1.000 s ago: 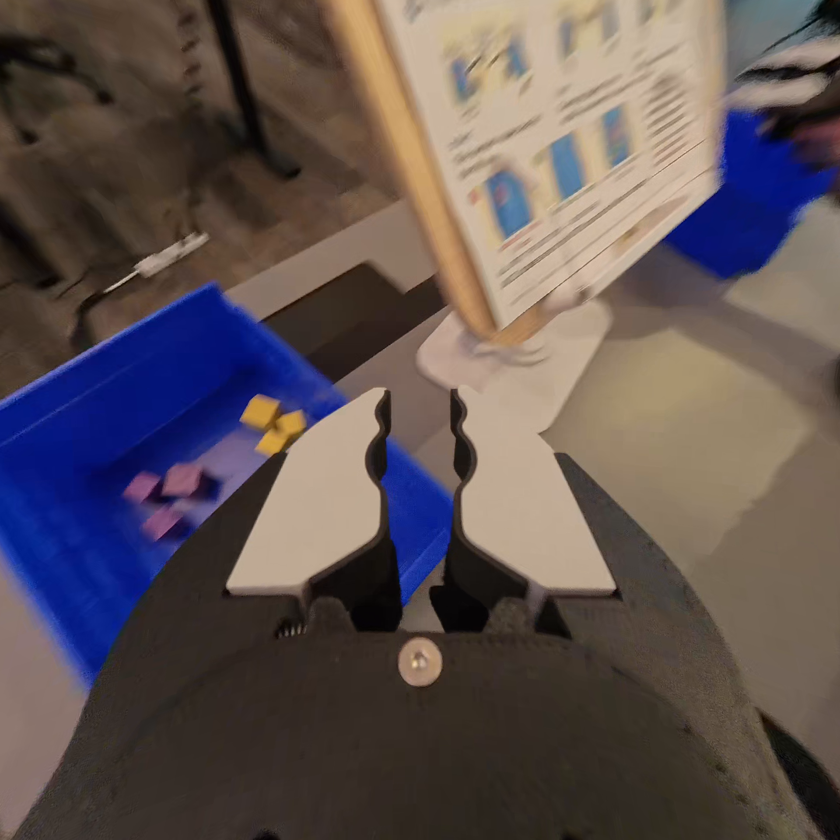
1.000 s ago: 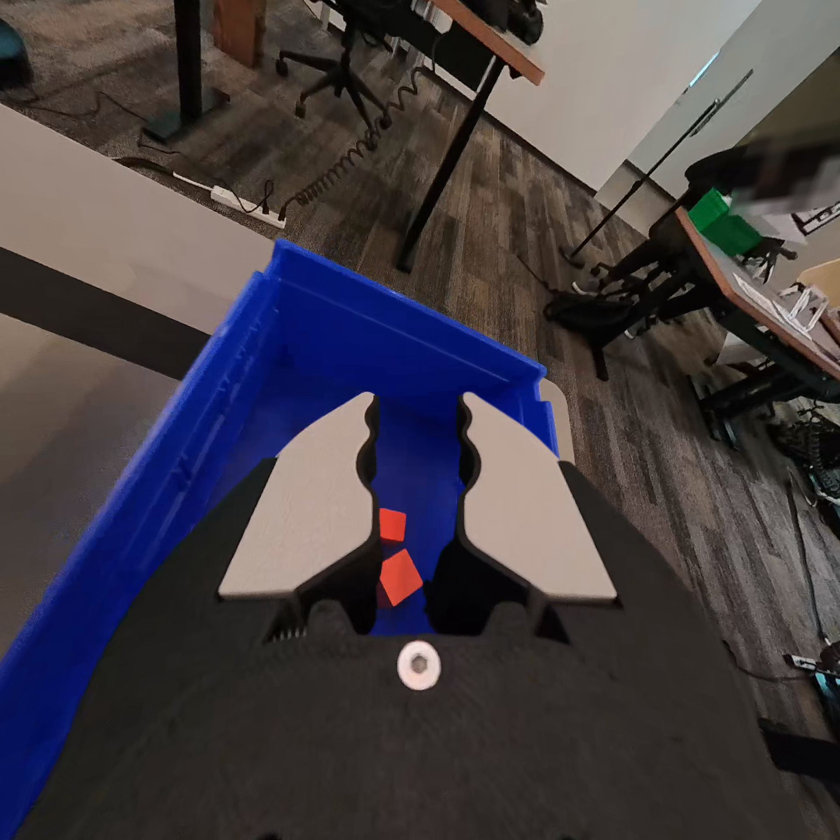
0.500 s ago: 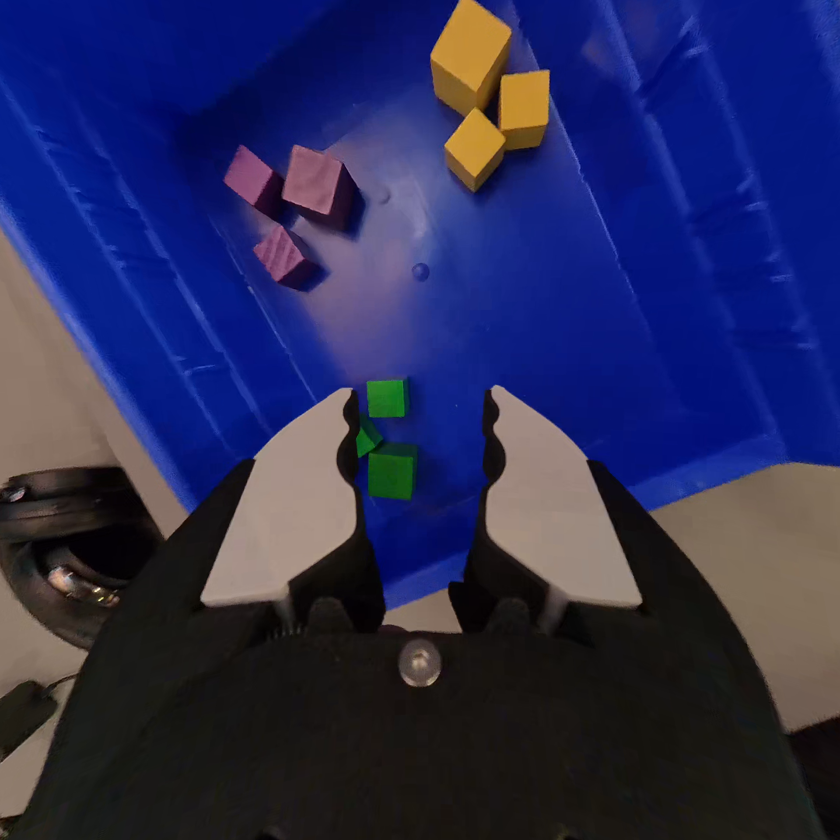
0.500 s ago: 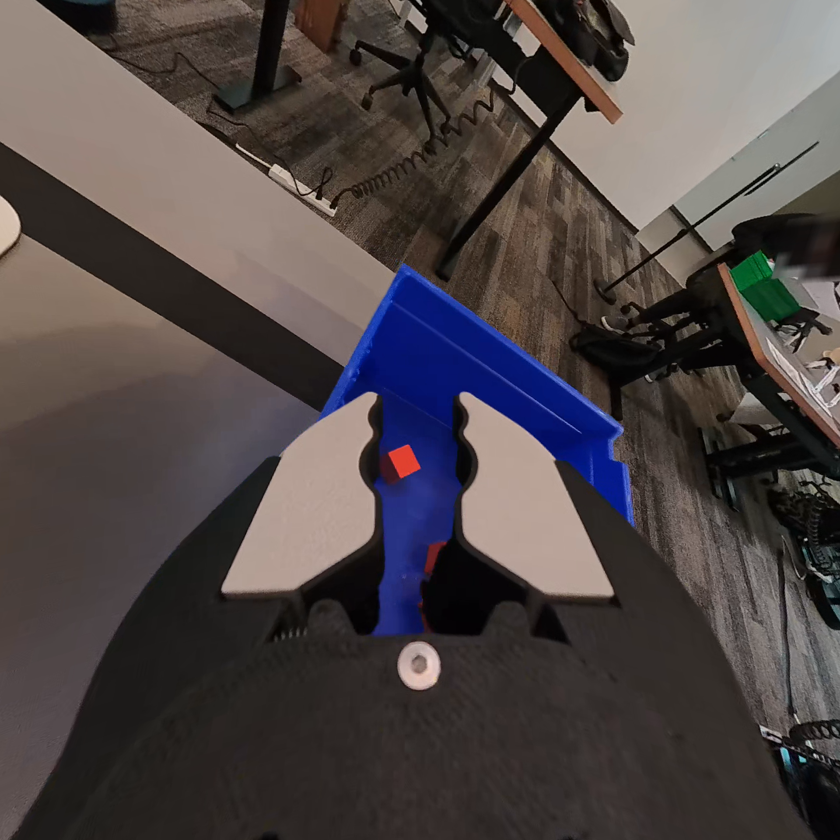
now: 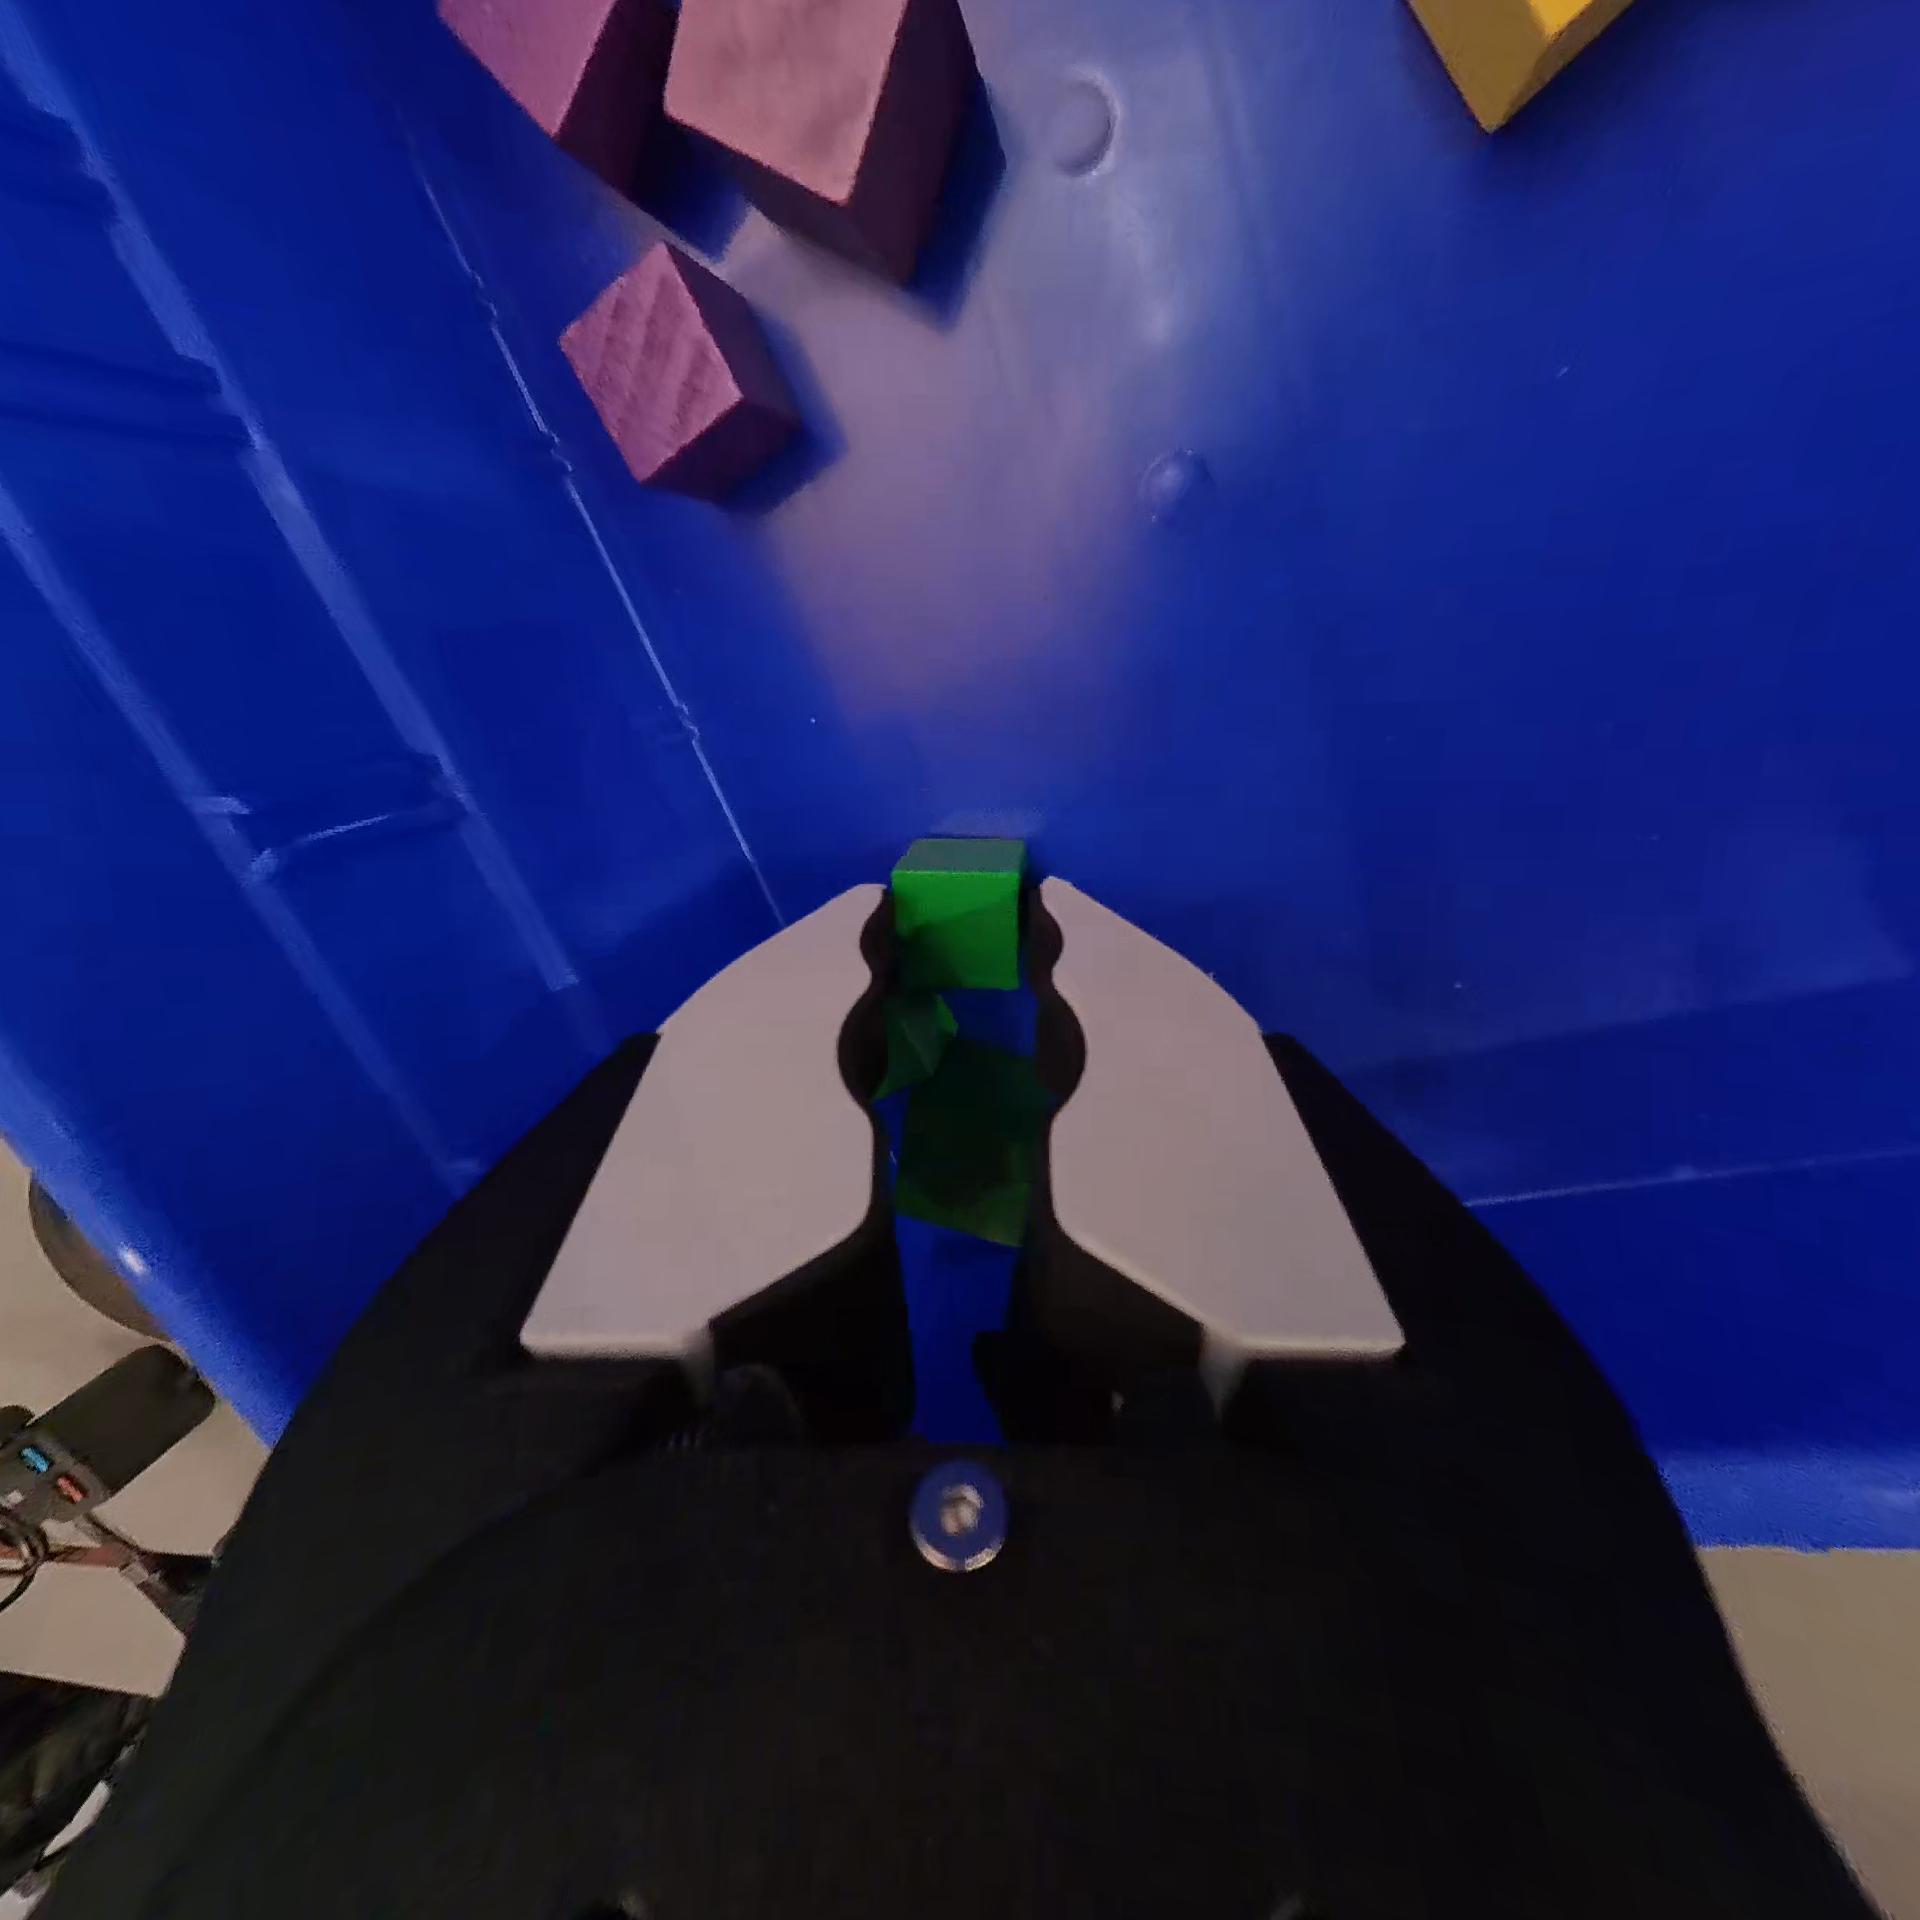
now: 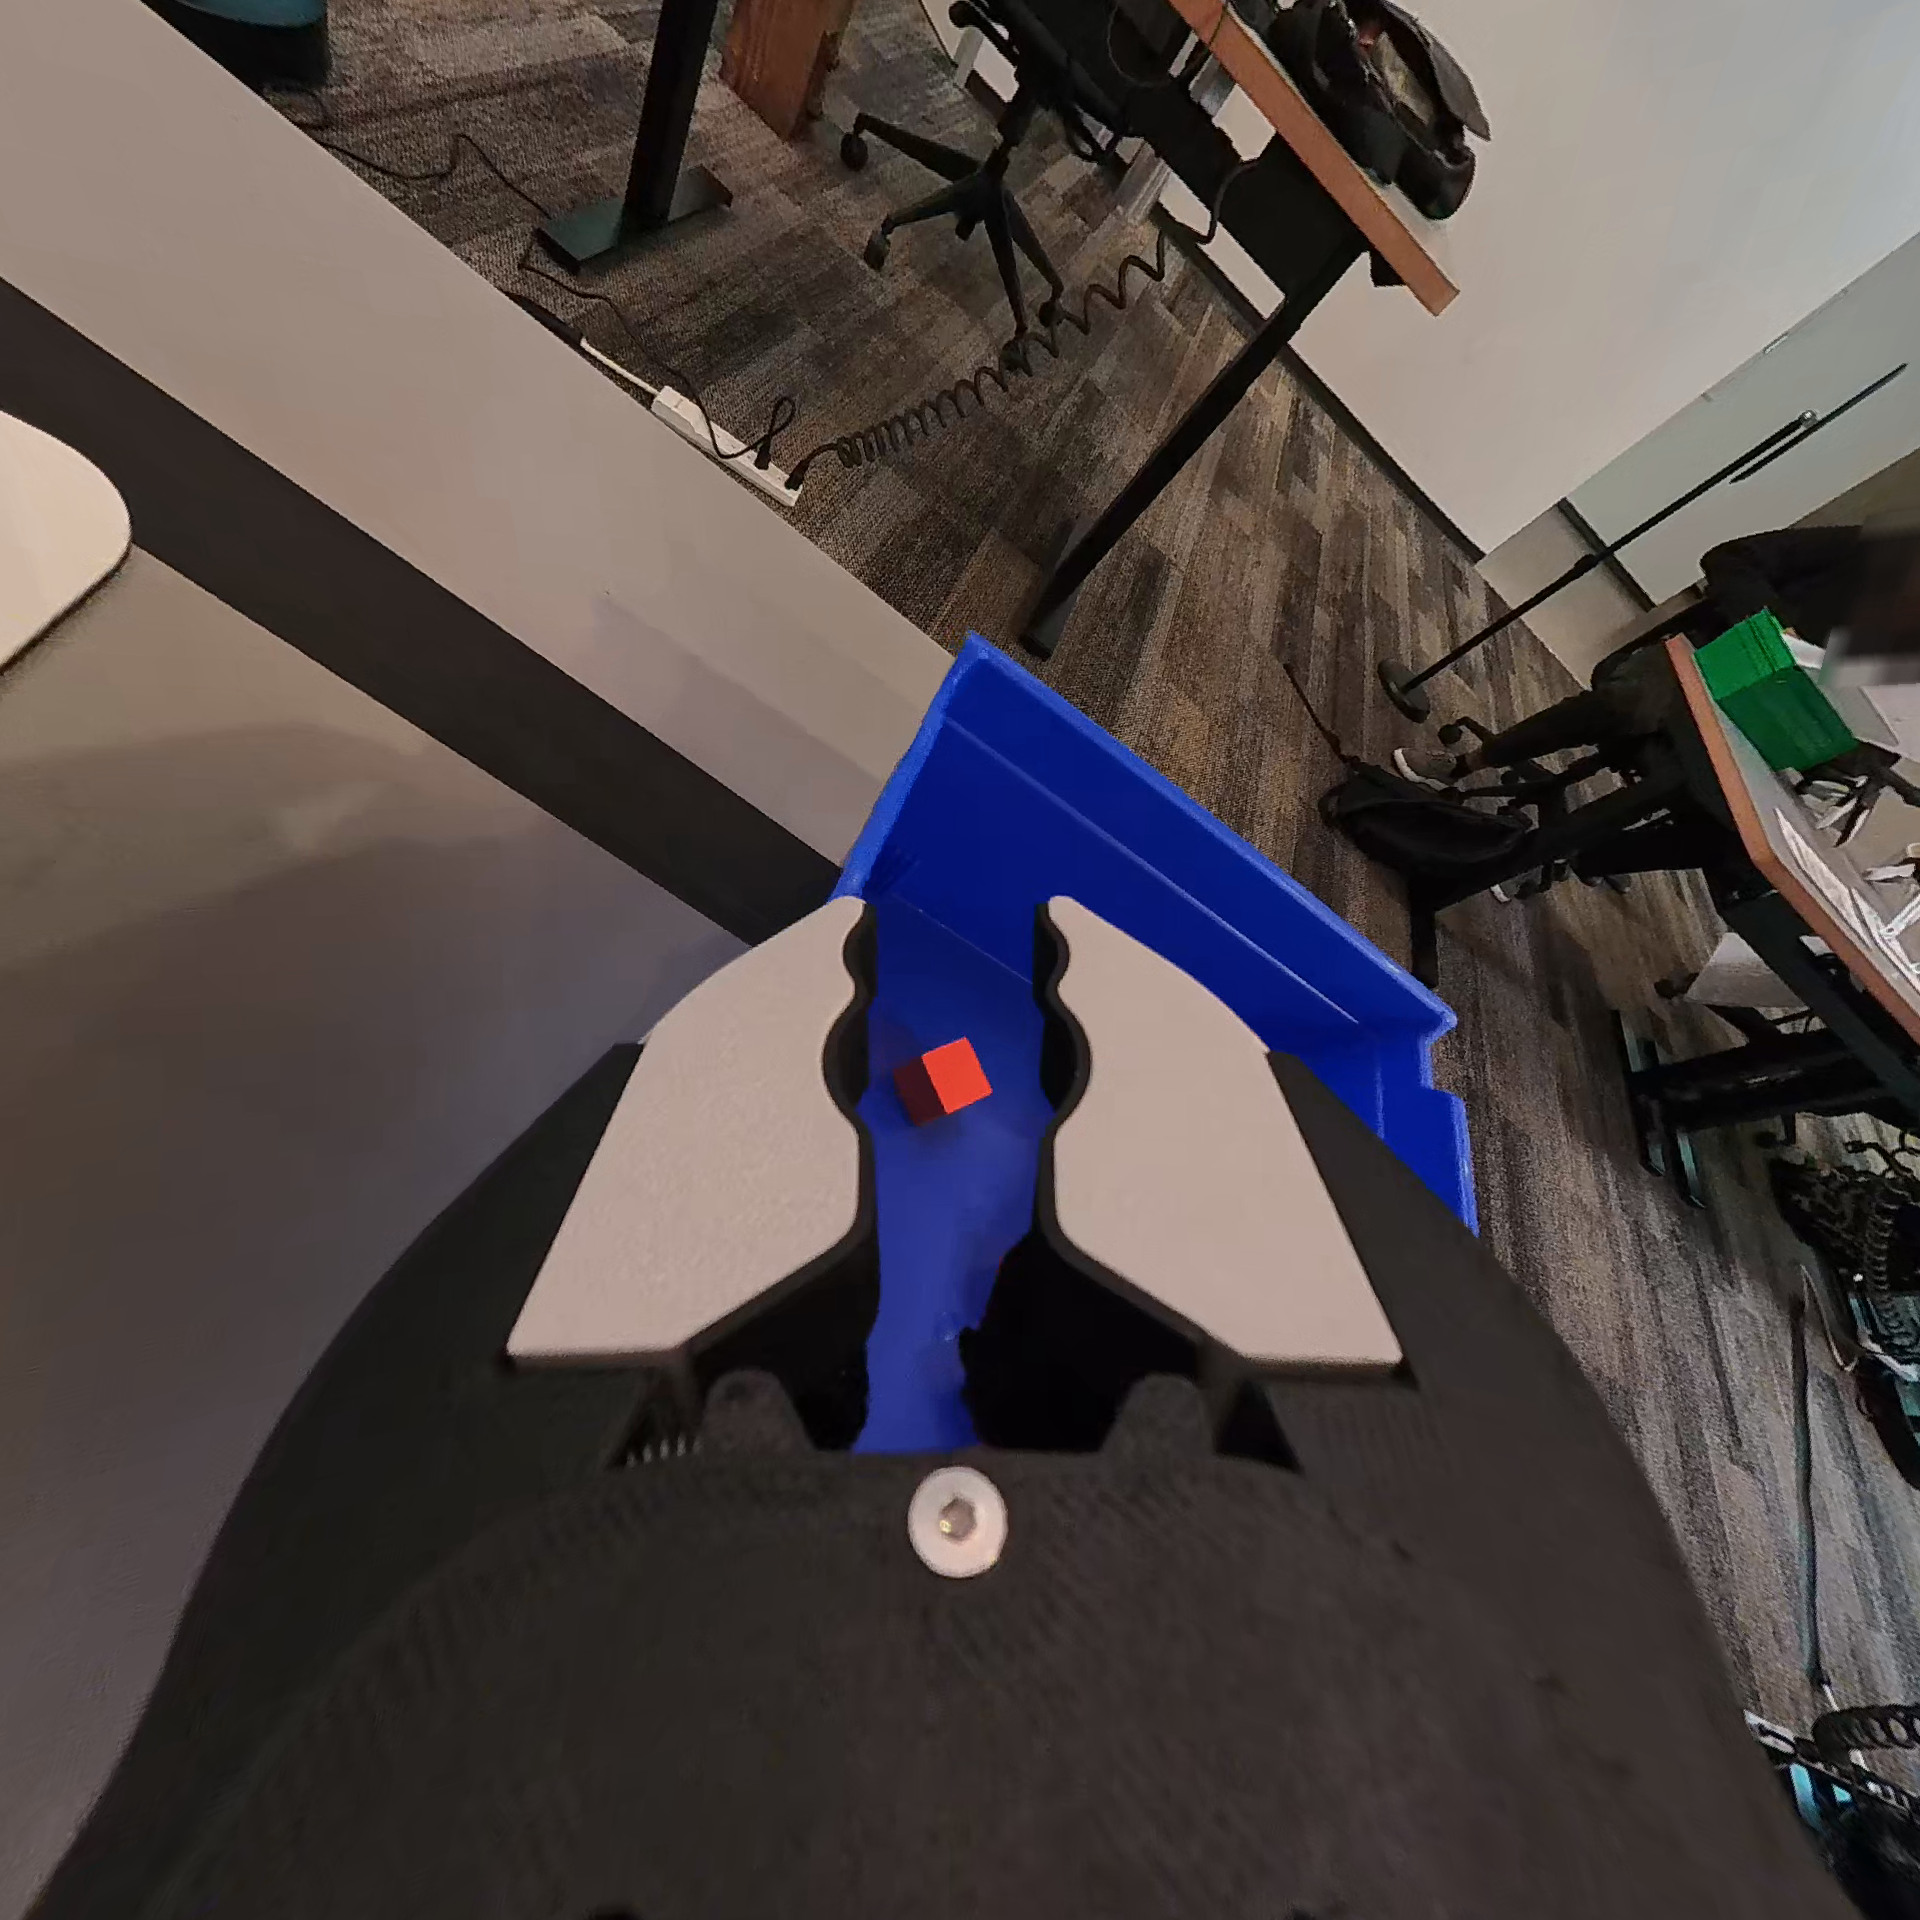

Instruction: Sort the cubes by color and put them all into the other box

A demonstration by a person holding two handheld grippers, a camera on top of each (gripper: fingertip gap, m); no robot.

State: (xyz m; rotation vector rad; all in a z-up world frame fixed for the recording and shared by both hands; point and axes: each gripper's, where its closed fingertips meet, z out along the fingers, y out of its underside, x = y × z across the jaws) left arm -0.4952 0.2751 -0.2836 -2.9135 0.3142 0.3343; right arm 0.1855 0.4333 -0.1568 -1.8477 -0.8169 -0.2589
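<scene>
In the left wrist view my left gripper is low inside a blue bin, and its fingertips are shut on a green cube. Two more green cubes lie on the bin floor under the fingers. Three purple cubes lie at the upper left, and a yellow cube at the top right. In the right wrist view my right gripper hovers above the other blue bin, jaws apart and empty. A red cube lies on that bin's floor, seen between the fingers.
The second bin stands at the edge of a grey table crossed by a dark strip. A white rounded base is at the far left. Beyond the edge are carpet, desks, an office chair and cables.
My left gripper swung over the bin of sorted cubes, dropped close to its floor, and its jaws opened wide then closed on a green cube. My right gripper drew back from the bin with the red cube.
</scene>
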